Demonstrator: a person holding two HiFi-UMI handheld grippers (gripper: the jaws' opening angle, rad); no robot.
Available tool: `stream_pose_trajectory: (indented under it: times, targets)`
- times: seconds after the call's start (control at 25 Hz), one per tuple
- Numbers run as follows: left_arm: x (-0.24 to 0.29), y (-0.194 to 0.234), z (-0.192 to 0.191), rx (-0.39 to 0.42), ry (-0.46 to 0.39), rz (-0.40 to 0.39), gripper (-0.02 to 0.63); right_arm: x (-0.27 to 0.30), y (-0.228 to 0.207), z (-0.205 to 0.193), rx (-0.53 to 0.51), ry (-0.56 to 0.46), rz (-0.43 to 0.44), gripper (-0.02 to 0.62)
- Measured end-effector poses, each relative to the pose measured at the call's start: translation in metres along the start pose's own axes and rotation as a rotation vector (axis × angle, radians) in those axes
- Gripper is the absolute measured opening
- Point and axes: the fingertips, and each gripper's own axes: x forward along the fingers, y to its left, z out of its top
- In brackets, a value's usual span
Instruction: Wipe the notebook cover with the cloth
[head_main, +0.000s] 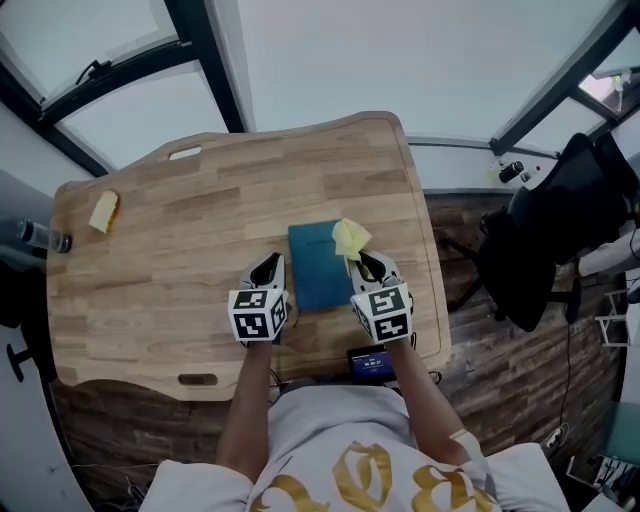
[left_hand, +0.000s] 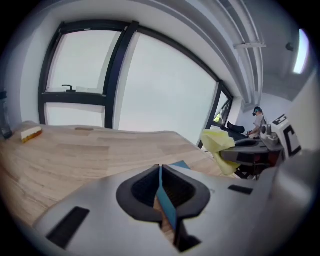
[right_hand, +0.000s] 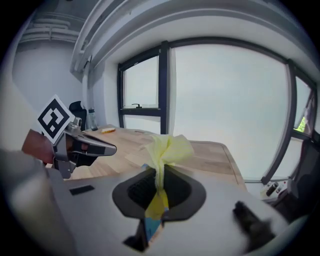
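- The notebook (head_main: 315, 262), with a teal cover, lies flat and closed on the wooden tabletop (head_main: 180, 250), near the edge closest to the person and between the two grippers.
- The right gripper (head_main: 362, 264) has its tongs clamped on the yellow cloth (head_main: 350, 237). The right gripper view shows a pinched waist of fabric between the tongs, with a loose tuft fanning out ahead of them.
- From the head view, that tuft sits over the notebook's far right corner. Whether it touches the cover cannot be told.
- The left gripper (head_main: 268, 270) sits just beside the notebook's left edge. Its tongs are together, and only a thin slit shows a sliver of teal cover and wood beyond, so they look empty.
- The cloth looks thin, soft and light, so it will fold and drag rather than push. A flat wad pressed down should cover more than the bare tuft.
- The notebook looks slim, fairly stiff and light, with a smooth cover, so it would likely slide on the wood under a wiping stroke.
- Pinning the left edge or a near corner with the closed left tongs seems the sensible hold, leaving most of the cover free.
- A small yellow block (head_main: 103, 211) lies well apart at the tabletop's far left.
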Motion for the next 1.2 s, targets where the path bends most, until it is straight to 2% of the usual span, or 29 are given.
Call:
stream_pose_trajectory:
  times: [0.12, 0.4, 0.6, 0.88, 1.2]
  targets:
    - [-0.015, -0.006, 0.019, 0.019, -0.056, 0.006, 0.026, -0.019, -0.003, 0.014, 0.029, -0.090, -0.061, 0.037]
    - [-0.041, -0.028, 0.050, 0.069, -0.149, -0.014, 0.023, -0.050, 0.004, 0.026, -0.012, -0.132, -0.106, 0.037]
    - [-0.050, -0.038, 0.052, 0.072, -0.157, -0.027, 0.021, -0.064, 0.007, 0.026, -0.017, -0.140, -0.121, 0.037]
    - [-0.057, -0.032, 0.049, 0.027, -0.156, -0.013, 0.018, -0.073, 0.008, 0.025, -0.033, -0.146, -0.144, 0.037]
    - [-0.062, -0.037, 0.054, 0.072, -0.189, 0.009, 0.018, -0.080, 0.007, 0.025, -0.047, -0.148, -0.158, 0.037]
